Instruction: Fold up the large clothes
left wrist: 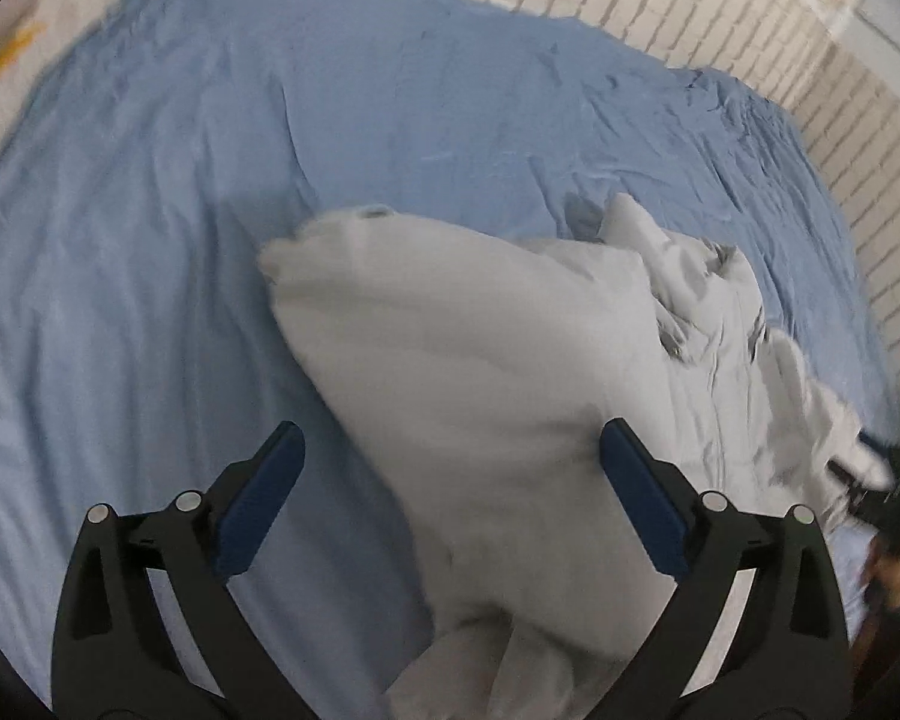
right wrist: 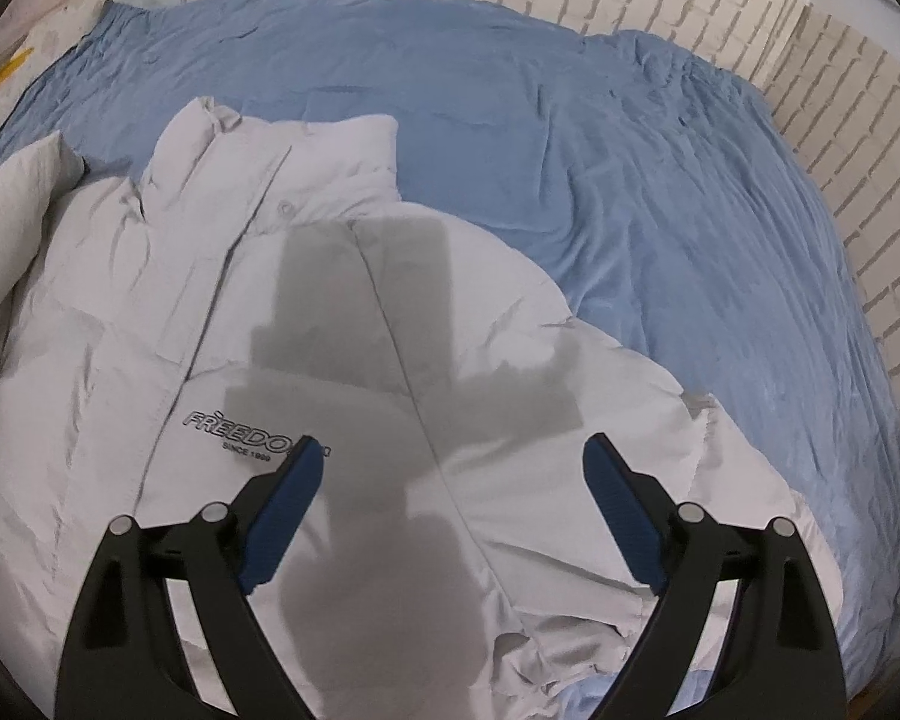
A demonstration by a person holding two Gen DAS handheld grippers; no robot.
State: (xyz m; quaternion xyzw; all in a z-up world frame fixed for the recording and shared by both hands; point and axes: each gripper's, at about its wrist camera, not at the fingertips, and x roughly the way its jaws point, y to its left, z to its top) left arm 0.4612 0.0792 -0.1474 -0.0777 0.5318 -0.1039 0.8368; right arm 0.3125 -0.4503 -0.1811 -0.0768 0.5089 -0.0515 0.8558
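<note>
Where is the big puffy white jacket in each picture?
Left wrist view: the puffy pale grey-white padded jacket fills the centre and lower right, bunched up, between the open tool's fingers.
Right wrist view: it spreads across the left and middle, collar up, lettering showing.
Shared landmark: the wrinkled blue bedsheet beneath it.

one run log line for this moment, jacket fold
stage: pre-fold | jacket: front up on blue sheet | left gripper: open above sleeve | right gripper: open above chest

Jacket (right wrist: 342, 372) hem beyond bottom edge

left gripper (left wrist: 450, 450) jaws spread, right gripper (right wrist: 453, 462) likewise (both empty)
</note>
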